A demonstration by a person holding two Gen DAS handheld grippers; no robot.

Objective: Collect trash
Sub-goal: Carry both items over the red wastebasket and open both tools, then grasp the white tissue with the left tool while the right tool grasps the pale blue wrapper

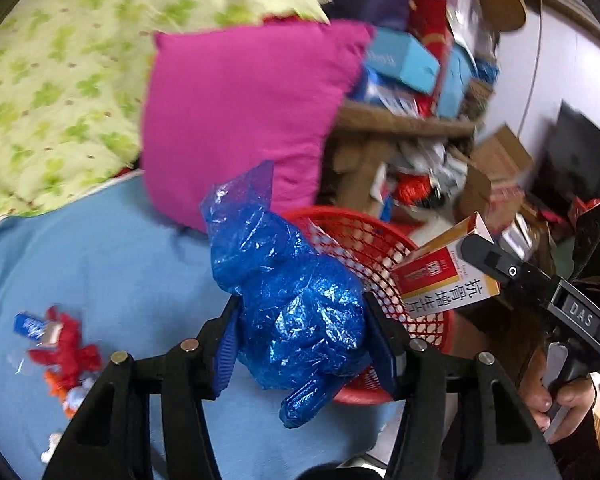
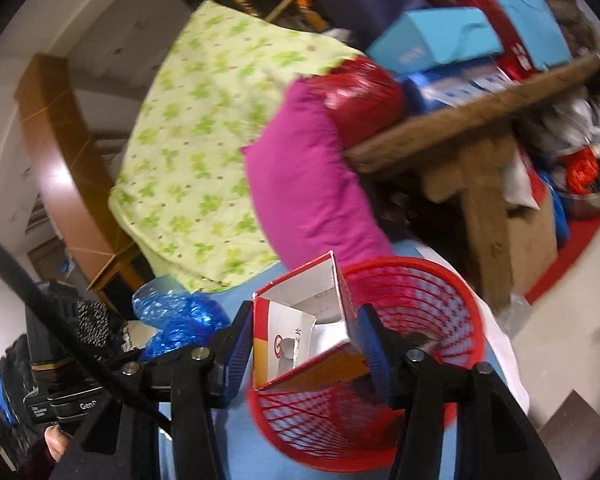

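Both grippers loaded up right at the red basket

The left gripper (image 1: 300,332) is clamped on a crumpled blue bag (image 1: 288,300), holding it just beside the basket (image 1: 380,248), on the side away from the wooden table (image 2: 472,120). The right gripper (image 2: 304,344) is squeezed onto an open red-and-white box (image 2: 300,320), tilted with its open end up, right over the basket's (image 2: 412,296) rim. The basket sits on a blue sheet (image 1: 100,280), with a pink pillow (image 1: 244,120) just behind it and a green quilt (image 1: 60,80) further back. More wrappers (image 1: 64,352) lie on the sheet, well apart from the basket, on the left gripper's side.
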